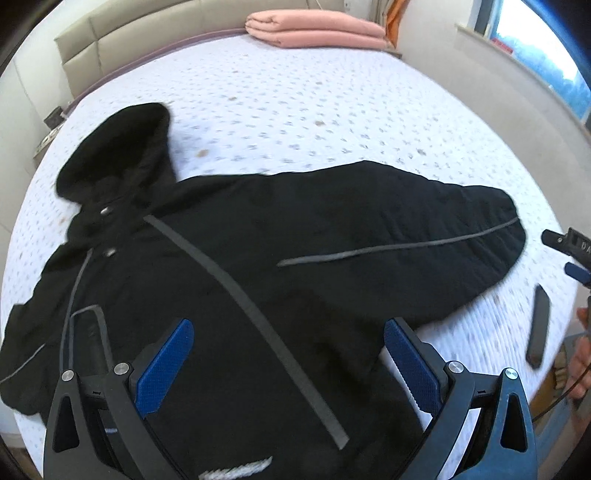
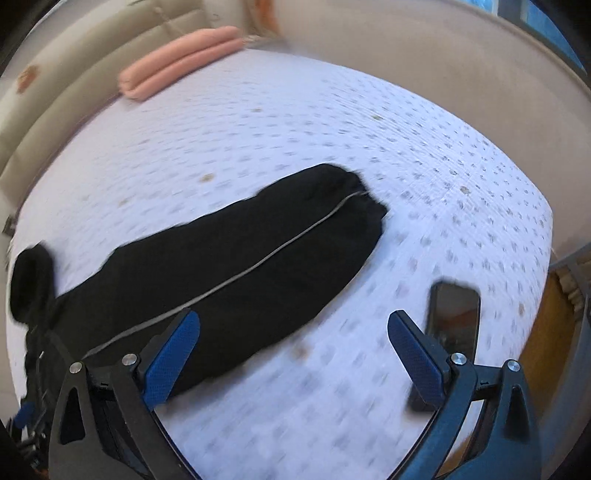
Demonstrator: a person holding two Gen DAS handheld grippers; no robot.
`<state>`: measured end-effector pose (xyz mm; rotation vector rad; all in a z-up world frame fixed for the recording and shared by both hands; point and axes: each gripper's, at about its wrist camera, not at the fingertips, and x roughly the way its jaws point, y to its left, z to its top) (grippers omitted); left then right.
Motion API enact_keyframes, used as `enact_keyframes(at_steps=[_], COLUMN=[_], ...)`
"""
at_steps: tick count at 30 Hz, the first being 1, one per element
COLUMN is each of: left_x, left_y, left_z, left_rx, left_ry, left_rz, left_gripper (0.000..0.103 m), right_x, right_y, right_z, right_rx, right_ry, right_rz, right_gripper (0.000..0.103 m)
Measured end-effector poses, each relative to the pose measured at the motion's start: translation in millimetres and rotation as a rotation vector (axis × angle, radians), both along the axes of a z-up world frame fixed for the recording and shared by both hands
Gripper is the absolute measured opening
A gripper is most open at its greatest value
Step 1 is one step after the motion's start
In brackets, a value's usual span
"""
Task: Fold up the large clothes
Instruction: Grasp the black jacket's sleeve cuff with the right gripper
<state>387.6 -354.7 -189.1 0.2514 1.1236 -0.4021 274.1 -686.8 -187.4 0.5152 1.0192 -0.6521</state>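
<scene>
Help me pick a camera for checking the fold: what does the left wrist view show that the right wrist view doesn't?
Only the left wrist view shows the jacket's front: snap buttons, grey front strip, and near sleeve. It also catches the right tongs at its edge. Only the right wrist view shows the phone's screen and wooden floor. Both share the hood, outstretched sleeve, pink folded blanket, dotted mattress, and open tongs.
</scene>
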Motion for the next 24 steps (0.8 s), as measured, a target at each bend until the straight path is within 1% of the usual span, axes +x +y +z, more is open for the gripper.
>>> enact_keyframes(at_steps=[2,4,7,9,14,16,17,19,21,23,24], left_x=[9.5,17.6,28.2,34.5,44.3,46.0,46.3,46.5,47.3,48.2,47.5], left_y=[-28.8,-49.4,-71.0,-82.2,-98.1,-102.4,-103.7,-106.4,-107.4,-107.4,-108.2], left_z=[-11.2,-20.3,-35.4,-48.0,-75.0,-88.2,-94.1,-100.9,-106.1,-109.9,-109.8], left_rx=[0.023,0.026,0.041,0.056,0.058,0.074,0.082,0.082,0.081,0.078,0.081], left_ry=[-0.008,-0.001,0.011,0.016,0.056,0.086,0.1,0.105,0.112,0.116,0.111], left_rz=[0.017,0.024,0.033,0.041,0.051,0.053,0.057,0.062,0.065,0.066,0.064], left_gripper=[0.103,0.103,0.103,0.103,0.103,0.103,0.103,0.103,0.103,0.103,0.103], right_x=[11.8,19.5,25.8,30.3,37.5,36.2,34.4,30.0,27.8,27.3,28.9], right_y=[-38.0,-65.9,-100.8,-111.8,-142.2,-151.4,-156.0,-163.1,-170.2,-176.2,-178.3], right_z=[-18.7,-36.0,-55.7,-64.7,-94.7,-107.9,-114.3,-115.4,-114.5,-116.9,-120.0], right_rx=[0.036,0.083,0.144,0.159,0.24,0.312,0.353,0.384,0.423,0.475,0.5], right_ry=[0.011,0.018,0.001,0.005,-0.003,-0.022,-0.036,-0.085,-0.127,-0.169,-0.178], right_rz=[-0.006,-0.02,-0.026,-0.023,-0.045,-0.059,-0.067,-0.079,-0.081,-0.087,-0.088], right_gripper=[0.103,0.103,0.102,0.102,0.095,0.089,0.089,0.089,0.085,0.071,0.069])
